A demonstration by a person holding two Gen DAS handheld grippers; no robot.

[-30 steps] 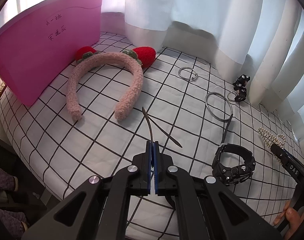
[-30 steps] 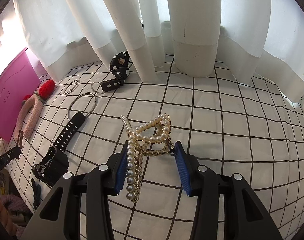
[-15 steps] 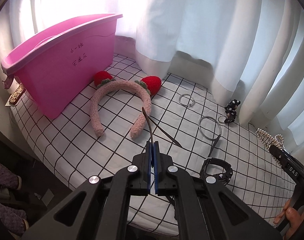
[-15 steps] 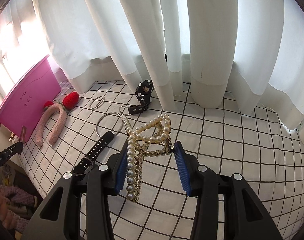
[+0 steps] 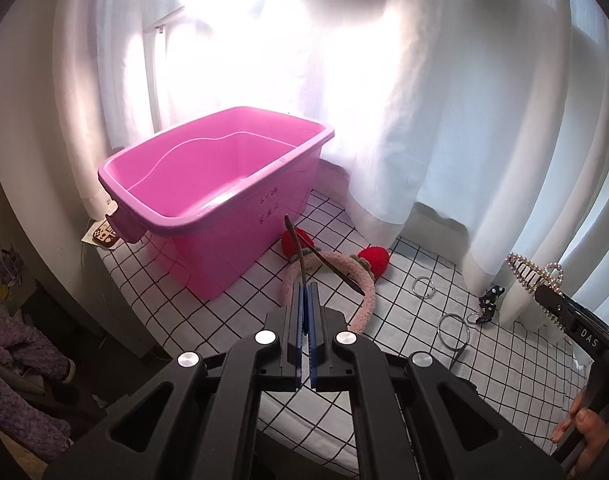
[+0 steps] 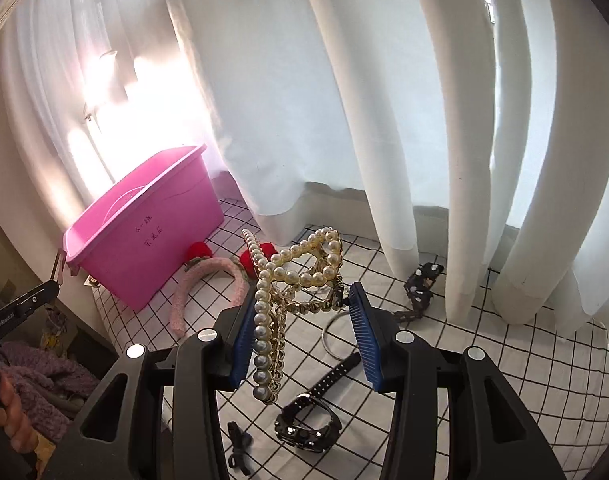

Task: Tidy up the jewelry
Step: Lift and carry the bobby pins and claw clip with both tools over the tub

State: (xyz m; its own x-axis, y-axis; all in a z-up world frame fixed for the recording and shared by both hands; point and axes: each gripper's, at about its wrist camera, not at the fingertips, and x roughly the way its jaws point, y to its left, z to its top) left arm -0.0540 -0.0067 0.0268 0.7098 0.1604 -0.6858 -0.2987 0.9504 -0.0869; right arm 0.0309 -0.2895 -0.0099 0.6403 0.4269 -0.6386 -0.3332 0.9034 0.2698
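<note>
My left gripper (image 5: 304,300) is shut on a thin dark hair clip (image 5: 300,252) and holds it in the air, short of the open pink bin (image 5: 192,176). My right gripper (image 6: 304,328) is shut on a pearl hair claw (image 6: 292,276), raised above the checked cloth; the claw also shows in the left wrist view (image 5: 532,272). The pink bin (image 6: 144,240) stands at the left end of the table. A pink strawberry headband (image 6: 208,276) lies beside it.
On the checked cloth (image 6: 504,360) lie a black watch (image 6: 312,416), a large metal ring (image 5: 454,330), a small ring (image 5: 423,287) and a black polka-dot bow (image 6: 422,280). White curtains hang behind. A purple garment (image 5: 20,360) lies beyond the table's left edge.
Both grippers have risen well above the cloth with their items and swung left toward the pink bin, whose open inside now shows in the left wrist view.
</note>
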